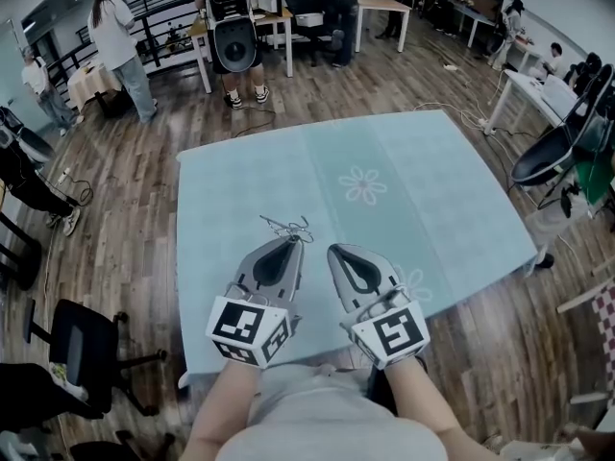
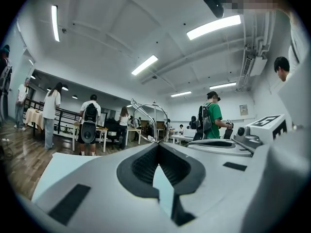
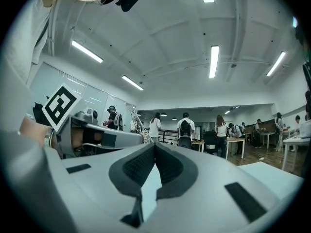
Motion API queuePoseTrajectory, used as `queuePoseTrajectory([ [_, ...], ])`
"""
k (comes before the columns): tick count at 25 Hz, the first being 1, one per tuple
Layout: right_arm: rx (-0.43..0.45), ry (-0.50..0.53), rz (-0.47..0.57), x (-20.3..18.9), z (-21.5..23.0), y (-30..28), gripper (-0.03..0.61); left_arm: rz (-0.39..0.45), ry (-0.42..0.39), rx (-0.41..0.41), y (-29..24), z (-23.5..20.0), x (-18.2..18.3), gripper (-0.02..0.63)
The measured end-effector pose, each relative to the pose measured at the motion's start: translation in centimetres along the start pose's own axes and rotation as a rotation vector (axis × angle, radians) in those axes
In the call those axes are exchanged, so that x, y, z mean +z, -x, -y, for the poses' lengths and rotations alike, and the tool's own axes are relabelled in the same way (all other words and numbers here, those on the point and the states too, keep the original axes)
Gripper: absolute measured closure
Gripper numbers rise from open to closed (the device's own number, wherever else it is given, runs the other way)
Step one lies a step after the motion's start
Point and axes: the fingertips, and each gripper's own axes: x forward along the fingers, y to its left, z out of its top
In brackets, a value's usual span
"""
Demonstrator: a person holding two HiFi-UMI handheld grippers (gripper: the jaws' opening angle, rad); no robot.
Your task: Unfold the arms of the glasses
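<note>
Thin wire-rimmed glasses point(image 1: 287, 227) stick out from the tip of my left gripper point(image 1: 288, 241), held above the pale blue table point(image 1: 432, 190). In the left gripper view the jaws of that gripper point(image 2: 156, 143) are closed on the glasses point(image 2: 154, 120), and a round wire rim stands up just beyond them. My right gripper point(image 1: 333, 250) hovers beside it on the right, shut with nothing in it. The right gripper view shows its own shut tips point(image 3: 154, 143) and the glasses point(image 3: 139, 125) off to the left, apart from them. Whether the arms are folded I cannot tell.
A flower print point(image 1: 363, 184) marks the tablecloth ahead of the grippers. Beyond the table, on the wooden floor, stand people, desks and a speaker point(image 1: 234, 44). Office chairs sit at the left point(image 1: 77, 344) and right point(image 1: 553, 152).
</note>
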Motion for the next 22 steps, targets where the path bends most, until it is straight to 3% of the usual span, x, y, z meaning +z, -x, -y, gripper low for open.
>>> queuePoseTrajectory([
  [7,0.007,-0.006,-0.01,-0.1,0.1,0.0,0.571,-0.133,0.039,-0.017,-0.9,-1.0,-1.0,0.607],
  [18,0.007,-0.015,-0.024,-0.9,0.0,-0.1,0.571,-0.353,0.1,-0.099,-1.2,-1.2,-3.7,0.607],
  [22,0.009,-0.02,-0.032,-1.1,0.3,-0.3,0.571,-0.411,0.156,-0.142,-1.2,-1.3,-4.2,0.607],
])
